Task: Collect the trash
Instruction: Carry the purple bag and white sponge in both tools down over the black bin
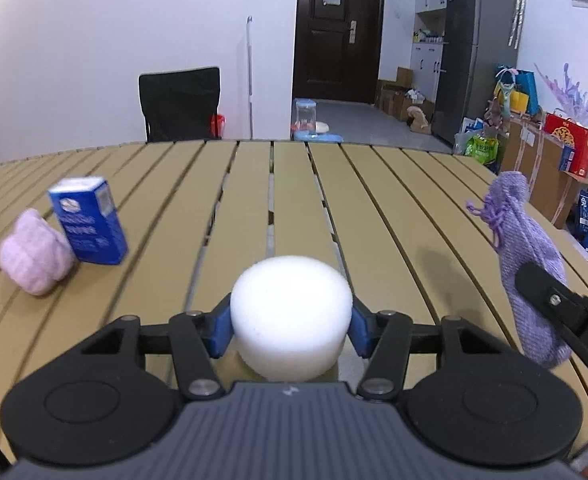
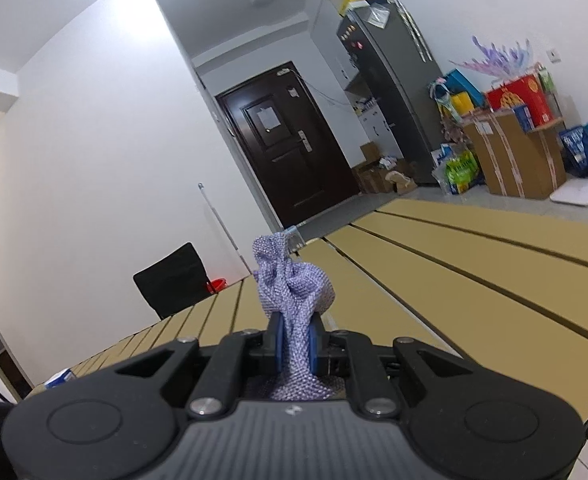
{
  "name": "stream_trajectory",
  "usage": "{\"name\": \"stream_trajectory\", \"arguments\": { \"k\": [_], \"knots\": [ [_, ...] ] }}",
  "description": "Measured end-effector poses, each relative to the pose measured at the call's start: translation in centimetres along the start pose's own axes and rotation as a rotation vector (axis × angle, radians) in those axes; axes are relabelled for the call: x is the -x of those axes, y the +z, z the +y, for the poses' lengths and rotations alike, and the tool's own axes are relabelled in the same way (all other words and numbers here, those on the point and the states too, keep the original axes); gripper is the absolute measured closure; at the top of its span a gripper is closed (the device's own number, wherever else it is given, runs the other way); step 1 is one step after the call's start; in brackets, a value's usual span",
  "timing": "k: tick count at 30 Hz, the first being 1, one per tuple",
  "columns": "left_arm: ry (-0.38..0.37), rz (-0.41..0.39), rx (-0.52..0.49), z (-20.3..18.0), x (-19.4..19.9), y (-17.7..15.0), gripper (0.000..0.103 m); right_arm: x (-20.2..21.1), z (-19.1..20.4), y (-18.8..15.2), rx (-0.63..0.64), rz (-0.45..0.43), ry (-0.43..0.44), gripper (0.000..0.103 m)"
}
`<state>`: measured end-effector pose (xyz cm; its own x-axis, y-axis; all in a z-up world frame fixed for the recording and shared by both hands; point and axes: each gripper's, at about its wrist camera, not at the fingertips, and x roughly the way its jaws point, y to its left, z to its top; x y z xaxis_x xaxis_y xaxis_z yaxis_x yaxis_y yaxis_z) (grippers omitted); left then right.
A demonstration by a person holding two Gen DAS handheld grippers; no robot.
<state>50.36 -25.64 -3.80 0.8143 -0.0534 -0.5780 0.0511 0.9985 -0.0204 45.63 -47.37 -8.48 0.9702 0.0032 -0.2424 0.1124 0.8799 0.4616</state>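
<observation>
**Ana:** Sponge (image 1: 291, 316) first. The left gripper (image 1: 291, 330) is pinching that white round piece between its blue pads (image 1: 221, 330), one pad on each side, low over the slatted table (image 1: 373, 208).

**Ben:** Is the grip looking sound?

**Ana:** I am judging it fair. Foam is giving under the squeeze, so the person is doing best by keeping the pads level across the middle and lifting straight, not tilting, or it could be popping out.

**Ben:** And the other side?

**Ana:** The right gripper (image 2: 295, 338) is pressed together on the bunched neck of a purple knitted pouch (image 2: 294, 284), holding it up just right of the sponge.

**Ben:** Is the pouch taking the trash?

**Ana:** Probably, but its mouth is looking gathered, not spread, so it is needing to be opened before anything is dropping in. What is inside it I cannot tell.

**Ben:** Anything else waiting?

**Ana:** A blue carton (image 1: 88, 222) is standing far left on the table, touching a pink cloth bundle (image 1: 34, 254). Both are sitting well apart from the sponge.
</observation>
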Motion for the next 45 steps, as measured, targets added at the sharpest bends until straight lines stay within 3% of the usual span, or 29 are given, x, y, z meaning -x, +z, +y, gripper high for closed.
{"name": "stream_trajectory", "arguments": {
  "k": [12,28,45],
  "knots": [
    [0.009,-0.048,0.015,5.5,7.2,-0.8,0.046,3.7,5.2,-0.8,0.145,-0.028,0.046,0.091],
    [0.025,-0.040,0.033,11.6,14.7,-3.7,0.047,11.0,12.7,-4.3,0.308,-0.041,0.112,0.091],
    [-0.005,-0.032,0.040,16.9,21.2,-9.1,0.047,19.2,15.3,-10.0,0.409,0.003,0.092,0.091]
  ]
}}
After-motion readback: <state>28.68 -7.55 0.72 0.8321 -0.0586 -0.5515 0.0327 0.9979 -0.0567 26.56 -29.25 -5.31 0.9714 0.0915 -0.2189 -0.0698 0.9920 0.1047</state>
